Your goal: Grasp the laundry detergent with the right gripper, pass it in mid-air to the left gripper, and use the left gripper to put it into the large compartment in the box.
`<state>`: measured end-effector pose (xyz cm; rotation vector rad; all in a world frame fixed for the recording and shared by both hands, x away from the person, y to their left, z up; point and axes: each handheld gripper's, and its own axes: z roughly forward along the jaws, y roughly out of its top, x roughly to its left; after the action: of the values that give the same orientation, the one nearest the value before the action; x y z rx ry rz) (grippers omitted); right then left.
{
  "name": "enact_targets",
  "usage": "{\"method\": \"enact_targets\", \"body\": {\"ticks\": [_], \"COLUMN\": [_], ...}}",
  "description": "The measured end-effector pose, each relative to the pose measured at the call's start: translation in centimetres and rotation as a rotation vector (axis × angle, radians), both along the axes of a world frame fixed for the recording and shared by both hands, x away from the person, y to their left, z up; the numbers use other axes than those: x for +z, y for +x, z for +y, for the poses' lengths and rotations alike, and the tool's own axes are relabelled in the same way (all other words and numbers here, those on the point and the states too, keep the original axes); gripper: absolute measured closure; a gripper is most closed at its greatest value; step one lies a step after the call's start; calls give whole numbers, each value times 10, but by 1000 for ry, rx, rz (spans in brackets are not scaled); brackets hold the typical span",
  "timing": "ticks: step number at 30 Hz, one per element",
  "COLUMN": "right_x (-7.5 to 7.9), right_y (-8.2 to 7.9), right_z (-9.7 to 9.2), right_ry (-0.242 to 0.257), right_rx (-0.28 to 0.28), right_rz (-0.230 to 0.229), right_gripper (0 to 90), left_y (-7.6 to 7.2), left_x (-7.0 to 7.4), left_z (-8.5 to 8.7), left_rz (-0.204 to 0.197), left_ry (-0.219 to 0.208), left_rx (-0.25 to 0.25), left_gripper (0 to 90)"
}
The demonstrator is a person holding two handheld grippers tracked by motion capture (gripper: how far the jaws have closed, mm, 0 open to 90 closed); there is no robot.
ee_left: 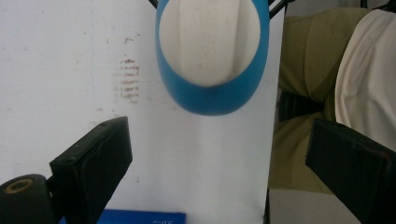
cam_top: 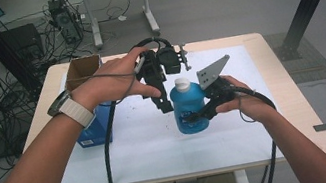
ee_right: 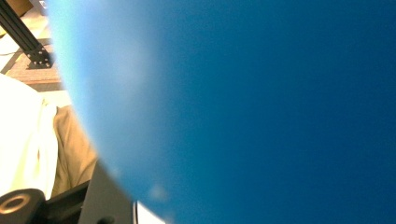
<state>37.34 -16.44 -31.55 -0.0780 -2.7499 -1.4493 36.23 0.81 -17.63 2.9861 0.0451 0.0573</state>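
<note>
1. Blue plastic bottle (cam_top: pixel 189 109) with a white cap (cam_top: pixel 181 84) stands upright on the white table mat (cam_top: pixel 126 154), roughly mid-table. What's inside it I can't tell.
2. Right gripper (cam_top: pixel 195 115) is clamped on the bottle's side, low down. In its own view the bottle (ee_right: pixel 261 102) is one big blue blur hiding the jaws.
3. Left gripper (cam_top: pixel 167 102) hangs just beside the cap, jaws wide apart, nothing between them. From above, the cap (ee_left: pixel 208 39) looks soft-edged and cut off at the top.
4. Cardboard box (cam_top: pixel 82 71) at the far left is open; its inside is too dark to make out.
</note>
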Motion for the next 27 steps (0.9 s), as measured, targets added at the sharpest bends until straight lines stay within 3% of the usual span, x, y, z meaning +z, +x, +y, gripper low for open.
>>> {"method": "enact_targets", "body": {"ticks": [27], "right_x": [-4], "right_y": [2], "right_z": [21], "right_ry": [4], "right_rx": [29], "right_rz": [4], "right_gripper": [440], "left_y": [4], "left_x": [-3], "left_z": [-7], "left_rz": [6], "left_ry": [5], "left_rx": [-12], "left_gripper": [73]}}
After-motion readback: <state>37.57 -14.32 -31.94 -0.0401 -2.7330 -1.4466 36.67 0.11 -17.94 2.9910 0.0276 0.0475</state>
